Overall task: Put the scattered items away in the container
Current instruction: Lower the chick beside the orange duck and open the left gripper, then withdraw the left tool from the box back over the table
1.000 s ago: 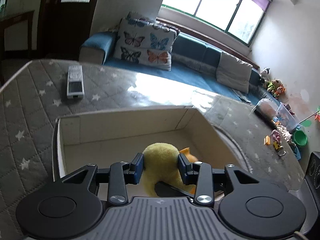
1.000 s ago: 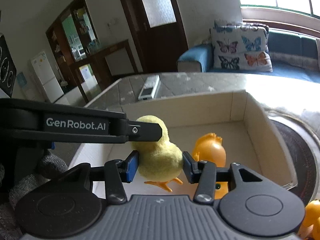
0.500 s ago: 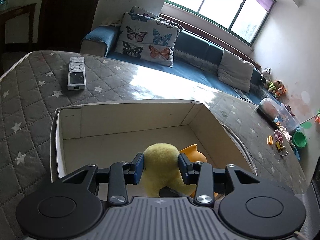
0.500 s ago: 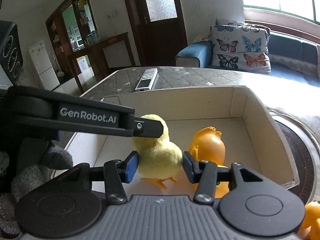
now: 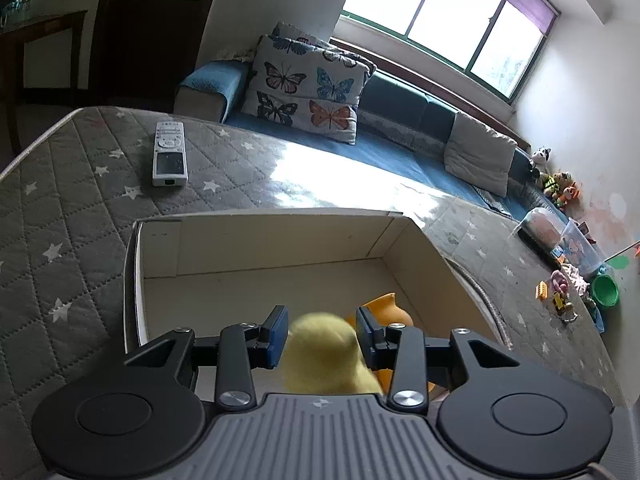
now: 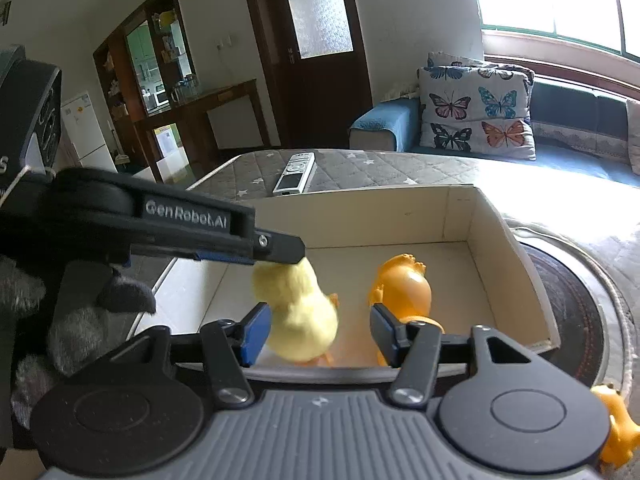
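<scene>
The yellow plush chick (image 6: 298, 312) hangs inside the cardboard box (image 6: 496, 236), head clamped by the left claw (image 5: 322, 336), body between the opening jaws of the right claw (image 6: 316, 334), beside the orange toy (image 6: 404, 292).

Each gripper (image 5: 322, 334) has a ribbed grey body, 2 black discs, silver screws and blue pads (image 6: 256, 332); "GenRobot.AI" is printed in white on one black finger (image 6: 184, 216).
</scene>
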Available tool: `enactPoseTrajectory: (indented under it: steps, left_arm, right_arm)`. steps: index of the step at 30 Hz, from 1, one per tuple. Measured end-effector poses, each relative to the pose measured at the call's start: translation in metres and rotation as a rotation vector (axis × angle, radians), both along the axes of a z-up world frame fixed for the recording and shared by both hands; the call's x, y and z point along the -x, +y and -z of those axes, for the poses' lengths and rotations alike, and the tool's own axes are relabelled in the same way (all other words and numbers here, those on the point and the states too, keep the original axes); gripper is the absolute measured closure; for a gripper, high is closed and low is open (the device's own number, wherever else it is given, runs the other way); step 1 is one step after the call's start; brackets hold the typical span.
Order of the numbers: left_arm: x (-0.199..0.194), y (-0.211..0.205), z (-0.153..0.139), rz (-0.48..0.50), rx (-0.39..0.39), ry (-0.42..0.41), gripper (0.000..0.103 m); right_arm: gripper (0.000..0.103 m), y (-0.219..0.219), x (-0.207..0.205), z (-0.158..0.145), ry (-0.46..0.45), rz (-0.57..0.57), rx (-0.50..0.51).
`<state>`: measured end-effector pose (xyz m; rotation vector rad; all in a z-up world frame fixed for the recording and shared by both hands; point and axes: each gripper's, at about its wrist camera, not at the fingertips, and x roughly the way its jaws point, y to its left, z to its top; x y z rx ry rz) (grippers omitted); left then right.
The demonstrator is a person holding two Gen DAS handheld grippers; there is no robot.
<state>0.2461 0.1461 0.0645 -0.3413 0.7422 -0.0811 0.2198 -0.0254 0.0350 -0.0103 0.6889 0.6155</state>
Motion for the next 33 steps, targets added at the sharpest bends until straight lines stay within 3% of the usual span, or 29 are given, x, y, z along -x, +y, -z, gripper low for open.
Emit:
enactPoseTrajectory:
  steps: [9,21,33]
  left_arm:
    - [0.017,-0.013,-0.013,0.017,-0.002,-0.032,0.063]
    - [0.055,-0.049,-0.019,0.067,-0.049,-0.055,0.063]
    - [0.079,-0.089,-0.003,0.128,-0.066,-0.029,0.063]
  right_arm:
    - [0.041,-0.020,0.023,-0.009,-0.026,0.017,0.000]
    - [0.033,-0.056,0.053,-0.004,-0.035,0.066,0.011]
    - [0.026,-0.090,0.080,0.014,-0.008,0.139,0.042]
